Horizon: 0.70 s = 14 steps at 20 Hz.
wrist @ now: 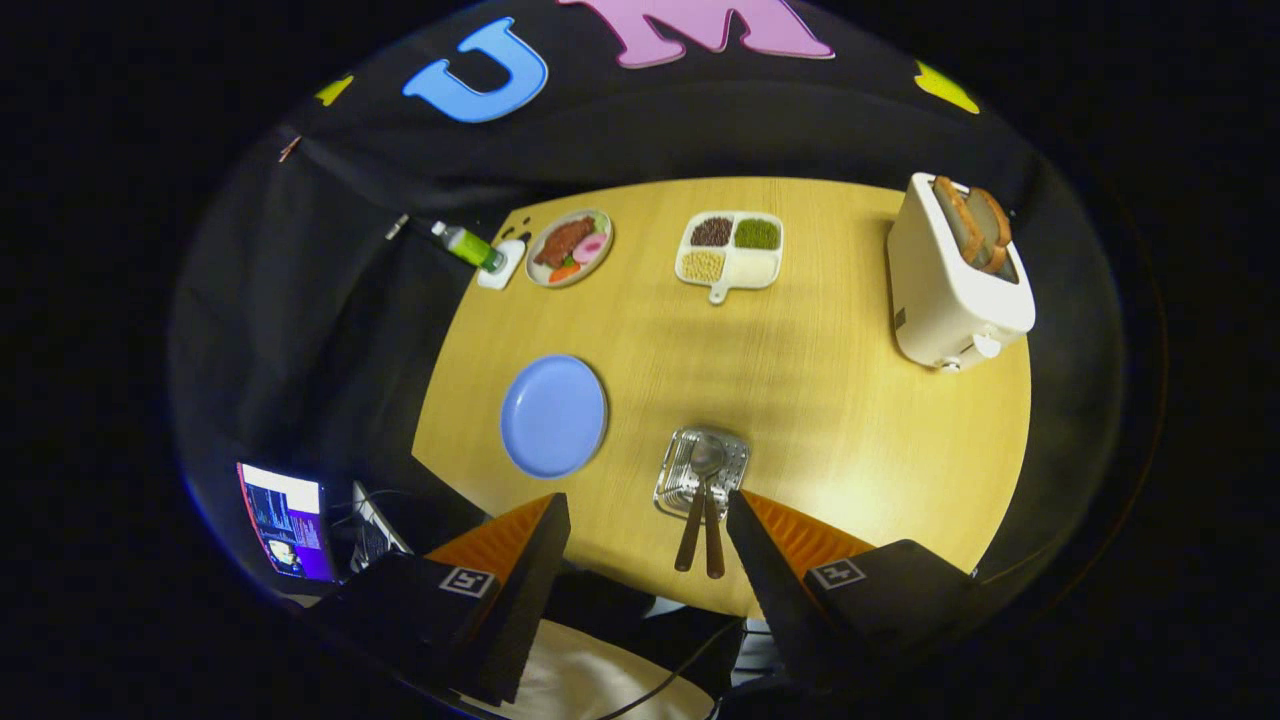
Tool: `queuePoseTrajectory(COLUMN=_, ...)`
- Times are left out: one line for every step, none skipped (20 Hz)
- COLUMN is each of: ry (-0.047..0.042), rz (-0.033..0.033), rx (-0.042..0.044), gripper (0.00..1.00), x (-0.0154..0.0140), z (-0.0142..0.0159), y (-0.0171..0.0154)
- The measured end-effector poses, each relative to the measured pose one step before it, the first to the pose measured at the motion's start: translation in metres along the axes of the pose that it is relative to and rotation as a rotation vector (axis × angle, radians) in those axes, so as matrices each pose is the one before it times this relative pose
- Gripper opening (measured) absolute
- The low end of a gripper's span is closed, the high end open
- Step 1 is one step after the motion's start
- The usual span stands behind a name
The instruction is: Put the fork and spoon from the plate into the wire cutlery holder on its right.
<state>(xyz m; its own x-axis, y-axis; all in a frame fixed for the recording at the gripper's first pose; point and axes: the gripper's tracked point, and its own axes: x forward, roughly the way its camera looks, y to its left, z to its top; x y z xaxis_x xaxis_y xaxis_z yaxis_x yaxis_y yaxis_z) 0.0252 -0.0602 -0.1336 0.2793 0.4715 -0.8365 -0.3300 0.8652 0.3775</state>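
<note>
The wire cutlery holder (702, 472) lies on the yellow table, just ahead of my fingers and close to the right one. The spoon (699, 493) and the fork (714, 530) rest in it, heads inside the wire frame and brown handles sticking out toward me. Left of the holder sits the blue plate (553, 415), with nothing on it. My gripper (648, 512) hangs high above the table's near edge, open, with nothing between its fingers.
A white toaster (952, 290) with bread slices stands at the far right. At the back are a divided tray of grains (731, 250), a plate of food (570, 247) and a green bottle (468, 246). A lit screen (288, 520) sits off the table's near left.
</note>
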Motion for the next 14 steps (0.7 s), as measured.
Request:
queuePoseTrajectory(ry=-0.03591, rz=-0.00547, rx=-0.02182, gripper=0.98, x=-0.00898, z=0.00350, y=-0.00109)
queuePoseTrajectory(ry=-0.03384, rz=-0.00413, rx=-0.02157, gripper=0.98, x=-0.01119, z=0.00143, y=-0.00096)
queuePoseTrajectory(ry=-0.03534, rz=-0.00639, rx=-0.01506, gripper=0.99, x=-0.01024, z=0.00330, y=-0.00130)
queuePoseTrajectory(ry=-0.04379, rz=-0.00588, rx=-0.00745, gripper=0.99, x=-0.00956, z=0.00566, y=-0.00092)
queuePoseTrajectory(ry=-0.05831, rz=-0.00881, rx=-0.00140, gripper=0.99, x=-0.00928, z=0.00800, y=-0.00225)
queuePoseTrajectory(ry=-0.06345, rz=-0.00773, rx=-0.00254, gripper=0.99, x=-0.00888, z=0.01018, y=-0.00196)
queuePoseTrajectory(ry=-0.06258, rz=-0.00787, rx=-0.00711, gripper=0.99, x=-0.00783, z=0.00940, y=-0.00192)
queuePoseTrajectory(ry=-0.05554, rz=-0.01314, rx=-0.01743, gripper=0.99, x=-0.01241, z=0.00579, y=-0.00067)
queuePoseTrajectory(ry=-0.05118, rz=-0.01403, rx=-0.02574, gripper=0.99, x=-0.00812, z=0.00660, y=-0.00287)
queuePoseTrajectory(ry=-0.04371, rz=-0.01906, rx=-0.03282, gripper=0.99, x=-0.00835, z=0.00271, y=-0.00406)
queuePoseTrajectory(ry=-0.06120, rz=-0.01926, rx=-0.03731, gripper=0.99, x=-0.00811, z=0.00698, y=-0.00180)
queuePoseTrajectory(ry=-0.06115, rz=-0.01797, rx=-0.04421, gripper=0.99, x=-0.00885, z=0.00781, y=0.00051)
queuePoseTrajectory(ry=-0.05457, rz=-0.02037, rx=-0.04638, gripper=0.99, x=-0.00744, z=0.00775, y=0.00120)
queuePoseTrajectory(ry=-0.05780, rz=-0.01450, rx=-0.03652, gripper=0.99, x=-0.00319, z=0.00850, y=0.00210)
